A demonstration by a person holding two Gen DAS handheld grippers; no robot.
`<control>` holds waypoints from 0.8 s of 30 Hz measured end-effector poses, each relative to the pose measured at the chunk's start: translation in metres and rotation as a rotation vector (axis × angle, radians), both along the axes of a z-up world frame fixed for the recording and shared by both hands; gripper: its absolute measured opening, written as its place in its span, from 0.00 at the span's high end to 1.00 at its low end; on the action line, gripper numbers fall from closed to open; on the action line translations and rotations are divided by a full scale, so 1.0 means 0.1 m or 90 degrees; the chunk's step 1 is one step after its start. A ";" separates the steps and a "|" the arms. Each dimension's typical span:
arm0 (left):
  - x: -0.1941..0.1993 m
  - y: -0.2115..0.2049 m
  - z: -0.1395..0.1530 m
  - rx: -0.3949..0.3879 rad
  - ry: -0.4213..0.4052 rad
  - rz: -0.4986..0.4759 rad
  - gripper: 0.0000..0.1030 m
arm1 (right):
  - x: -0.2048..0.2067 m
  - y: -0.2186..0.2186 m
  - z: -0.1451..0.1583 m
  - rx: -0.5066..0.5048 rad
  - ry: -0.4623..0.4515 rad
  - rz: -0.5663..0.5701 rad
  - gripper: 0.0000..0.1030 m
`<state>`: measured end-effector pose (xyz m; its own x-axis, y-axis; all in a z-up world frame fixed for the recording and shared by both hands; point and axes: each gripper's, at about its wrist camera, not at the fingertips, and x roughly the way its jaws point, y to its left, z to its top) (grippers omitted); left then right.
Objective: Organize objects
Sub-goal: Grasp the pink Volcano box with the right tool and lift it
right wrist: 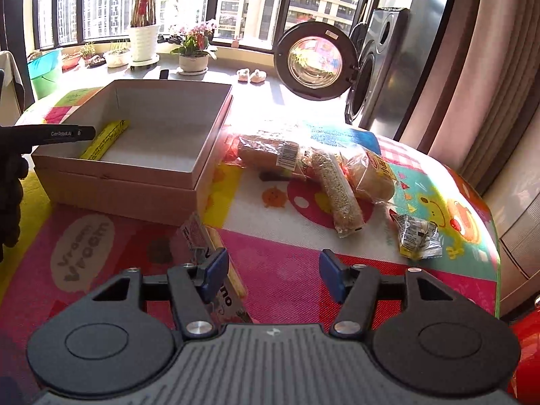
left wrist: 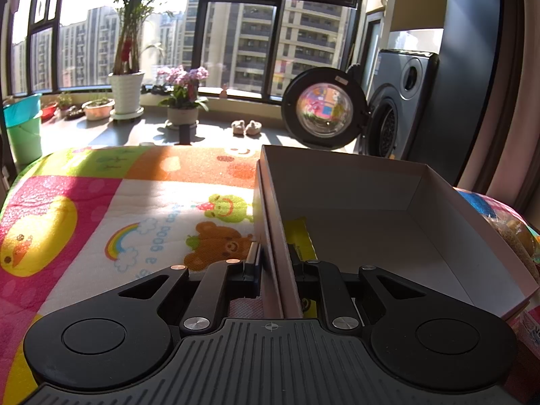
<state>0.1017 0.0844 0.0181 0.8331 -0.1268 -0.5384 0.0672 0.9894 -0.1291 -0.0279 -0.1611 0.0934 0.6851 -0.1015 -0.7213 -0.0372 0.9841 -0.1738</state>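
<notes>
An open cardboard box (left wrist: 354, 202) stands on the colourful play mat (left wrist: 101, 202). My left gripper (left wrist: 275, 263) is shut on the box's left wall, one finger outside and one inside. A yellow packet (left wrist: 298, 236) lies inside along that wall; the right wrist view shows the same yellow packet (right wrist: 106, 138) in the box (right wrist: 135, 182). My right gripper (right wrist: 274, 271) hangs open over the mat in front of the box, nothing between its pads. A pink snack carton (right wrist: 206, 243) lies under its left finger. Bagged bread (right wrist: 266, 158), a grain roll (right wrist: 341, 195), a bun bag (right wrist: 368, 175) and a small packet (right wrist: 416, 236) lie to the right.
A washing machine (right wrist: 368, 84) with its round door (right wrist: 315, 60) swung open stands beyond the mat. Potted plants (right wrist: 194, 50), a green bucket (right wrist: 44, 74) and slippers (right wrist: 251, 76) line the window side. A gloved hand (right wrist: 10, 185) is at the left edge. The mat ends at the right.
</notes>
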 end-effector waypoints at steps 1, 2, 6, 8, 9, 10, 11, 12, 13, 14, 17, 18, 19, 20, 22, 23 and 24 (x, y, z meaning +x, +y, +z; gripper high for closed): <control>0.00 0.00 0.00 -0.001 0.000 0.000 0.84 | 0.02 -0.05 -0.02 -0.005 0.005 -0.016 0.43; 0.00 0.00 0.00 0.000 0.000 0.000 0.84 | 0.02 -0.10 -0.04 -0.009 0.009 -0.024 0.43; 0.00 0.00 0.00 0.000 0.000 0.000 0.84 | -0.07 -0.23 -0.07 0.028 0.005 -0.017 0.43; 0.00 0.00 0.00 -0.001 0.000 0.000 0.84 | -0.09 -0.25 -0.10 0.046 0.015 -0.008 0.43; 0.00 0.00 0.00 0.000 0.000 0.000 0.84 | -0.10 -0.26 -0.12 0.053 0.020 -0.007 0.43; 0.00 0.00 0.00 0.000 0.000 0.000 0.84 | -0.10 -0.28 -0.13 0.067 0.027 -0.006 0.43; 0.00 0.00 0.00 0.000 0.000 0.000 0.84 | -0.12 -0.29 -0.14 0.098 0.037 -0.001 0.43; 0.00 0.00 0.00 -0.001 0.000 0.000 0.84 | -0.13 -0.30 -0.15 0.128 0.044 0.005 0.43; 0.00 0.00 0.00 -0.001 0.000 0.000 0.84 | -0.15 -0.31 -0.16 0.167 0.055 0.012 0.43; 0.00 0.00 0.00 0.000 0.000 0.000 0.84 | -0.17 -0.31 -0.16 0.189 0.062 0.016 0.42; 0.00 0.00 0.00 0.000 0.000 0.000 0.84 | -0.22 -0.21 -0.16 0.218 0.078 0.044 0.42; 0.00 0.00 0.00 -0.001 0.000 0.000 0.84 | -0.23 -0.16 -0.16 0.215 0.080 0.057 0.42; 0.00 0.00 0.00 -0.001 0.000 0.000 0.84 | -0.24 -0.09 -0.14 0.206 0.080 0.075 0.42; 0.00 0.00 0.00 0.000 0.000 0.000 0.84 | -0.25 -0.02 -0.13 0.191 0.077 0.088 0.41; 0.00 0.00 0.00 -0.001 0.000 0.000 0.84 | -0.23 0.10 -0.11 0.149 0.064 0.092 0.38; 0.00 0.00 0.00 -0.001 0.000 0.000 0.84 | -0.19 0.16 -0.11 0.125 0.052 0.085 0.36; 0.00 0.00 0.00 -0.001 0.000 0.000 0.84 | -0.14 0.18 -0.11 0.116 0.048 0.075 0.34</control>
